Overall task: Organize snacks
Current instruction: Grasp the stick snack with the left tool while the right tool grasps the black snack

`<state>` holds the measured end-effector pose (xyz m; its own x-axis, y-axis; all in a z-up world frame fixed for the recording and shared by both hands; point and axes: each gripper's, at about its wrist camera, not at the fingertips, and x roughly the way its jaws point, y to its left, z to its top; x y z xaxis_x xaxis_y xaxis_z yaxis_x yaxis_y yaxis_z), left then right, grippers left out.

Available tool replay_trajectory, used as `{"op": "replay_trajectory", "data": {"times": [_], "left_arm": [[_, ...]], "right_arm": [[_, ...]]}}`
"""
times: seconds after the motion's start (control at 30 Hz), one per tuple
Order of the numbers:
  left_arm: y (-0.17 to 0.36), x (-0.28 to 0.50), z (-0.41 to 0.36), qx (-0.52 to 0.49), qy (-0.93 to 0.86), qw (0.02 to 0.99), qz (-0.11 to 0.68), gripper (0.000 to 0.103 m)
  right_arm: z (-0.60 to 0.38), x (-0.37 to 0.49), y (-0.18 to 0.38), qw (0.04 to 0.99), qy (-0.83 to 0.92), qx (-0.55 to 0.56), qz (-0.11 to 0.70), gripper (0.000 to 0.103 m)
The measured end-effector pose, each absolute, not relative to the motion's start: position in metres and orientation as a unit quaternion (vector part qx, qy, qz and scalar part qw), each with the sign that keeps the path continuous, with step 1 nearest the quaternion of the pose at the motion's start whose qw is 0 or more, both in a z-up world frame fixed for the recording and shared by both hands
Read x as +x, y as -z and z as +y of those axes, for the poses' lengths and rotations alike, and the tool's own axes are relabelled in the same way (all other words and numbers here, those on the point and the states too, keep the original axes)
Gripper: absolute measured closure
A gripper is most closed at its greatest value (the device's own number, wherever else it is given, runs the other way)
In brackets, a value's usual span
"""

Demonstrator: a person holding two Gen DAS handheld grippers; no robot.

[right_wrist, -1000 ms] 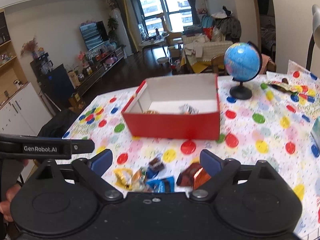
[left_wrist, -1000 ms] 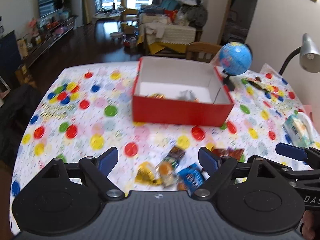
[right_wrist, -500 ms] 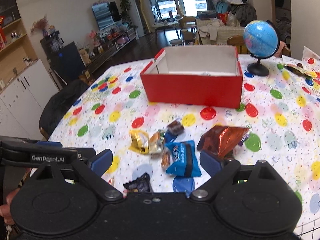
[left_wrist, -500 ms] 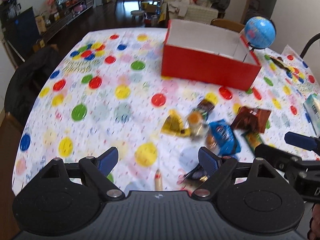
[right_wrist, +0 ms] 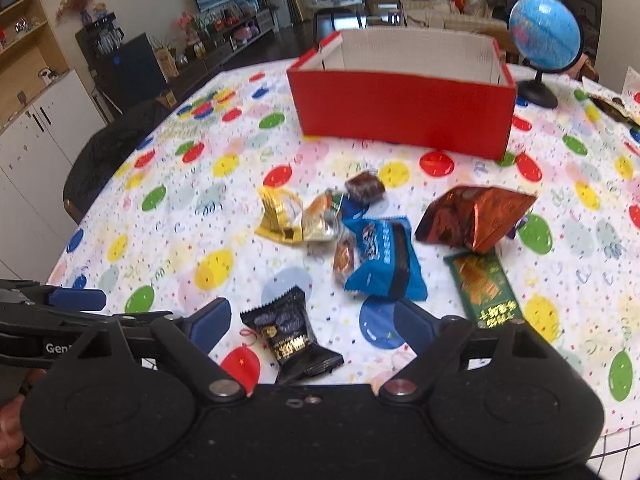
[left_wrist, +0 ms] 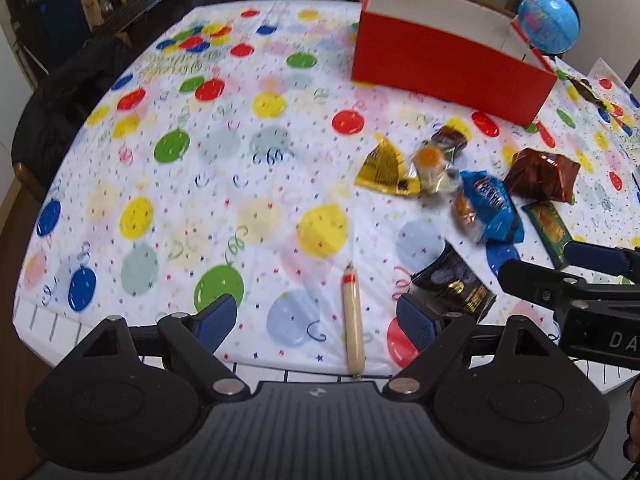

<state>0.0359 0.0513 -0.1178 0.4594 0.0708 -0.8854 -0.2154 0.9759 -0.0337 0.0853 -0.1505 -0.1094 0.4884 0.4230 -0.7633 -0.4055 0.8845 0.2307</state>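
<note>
Plainly the left gripper [left_wrist: 316, 318] is gaping over a sausage stick [left_wrist: 353, 322], the right gripper [right_wrist: 312, 320] is closing around, not yet pinching, a black packet [right_wrist: 291, 337], risking slipping on crinkly foil, while the red box [right_wrist: 404, 112] is waiting well beyond

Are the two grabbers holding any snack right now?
No. The left gripper is open and empty; the right gripper is closing above the black snack packet, not gripping it.
</note>
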Motion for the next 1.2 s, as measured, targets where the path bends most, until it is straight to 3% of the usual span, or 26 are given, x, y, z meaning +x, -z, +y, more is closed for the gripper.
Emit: {"op": "replay_trajectory", "data": {"times": [0.63,0.77,0.97,1.1,1.2], "left_arm": [[0.164,0.041,0.046,-0.066,-0.067,0.824,0.558,0.016],[0.168,0.043,0.037,-0.048,-0.057,0.826,0.559,0.038],[0.167,0.046,0.032,-0.036,-0.059,0.832,0.55,0.056],[0.165,0.047,0.031,-0.033,-0.057,0.837,0.543,0.084],[0.165,0.051,0.036,-0.042,-0.056,0.838,0.541,0.092]], "right_arm": [[-0.117,0.1,0.154,0.828,-0.243,-0.015,0.506,0.044],[-0.111,0.101,0.156,0.828,-0.243,-0.03,0.504,0.049],[-0.106,0.099,0.161,0.827,-0.239,-0.05,0.507,0.063],[-0.106,0.097,0.161,0.83,-0.237,-0.056,0.502,0.07],[-0.106,0.094,0.161,0.833,-0.236,-0.063,0.496,0.072]]}}
